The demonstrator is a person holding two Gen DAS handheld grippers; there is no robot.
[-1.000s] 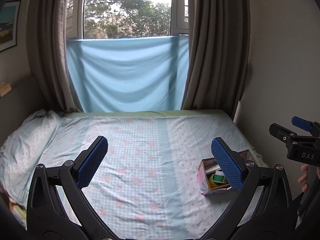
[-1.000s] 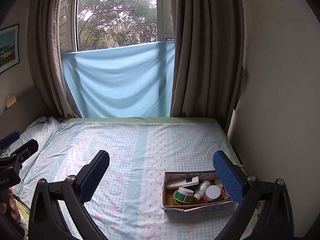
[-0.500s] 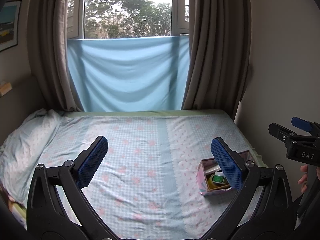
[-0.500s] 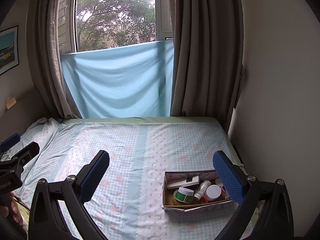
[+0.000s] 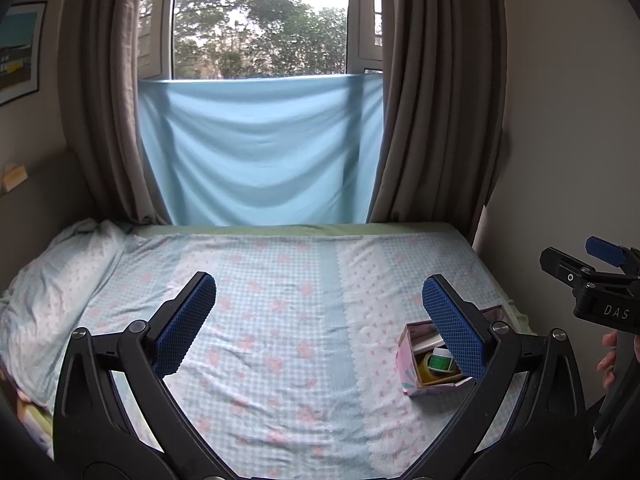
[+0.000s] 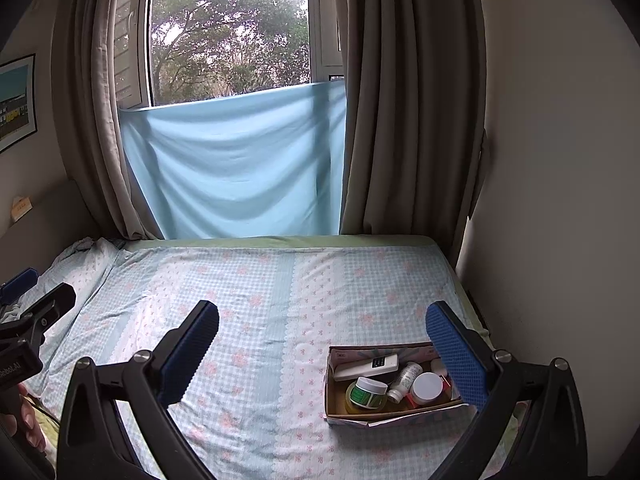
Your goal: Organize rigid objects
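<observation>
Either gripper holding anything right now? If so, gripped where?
Nothing is held. The left gripper and right gripper both hover with jaws wide open above the patterned bedsheet.

Matt cloth bedsheet (image 6: 260,320); paper box (image 6: 348,419); rough-textured gripper pads (image 6: 456,354).

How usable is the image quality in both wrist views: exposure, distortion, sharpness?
Left wrist view: sky in the window blown out, room dim, curtains bowed by fisheye, dark corner vignette. Right wrist view: same backlight and bending, yet the box and its jars read sharply; both tongs, left and right, stay crisp and open.
</observation>
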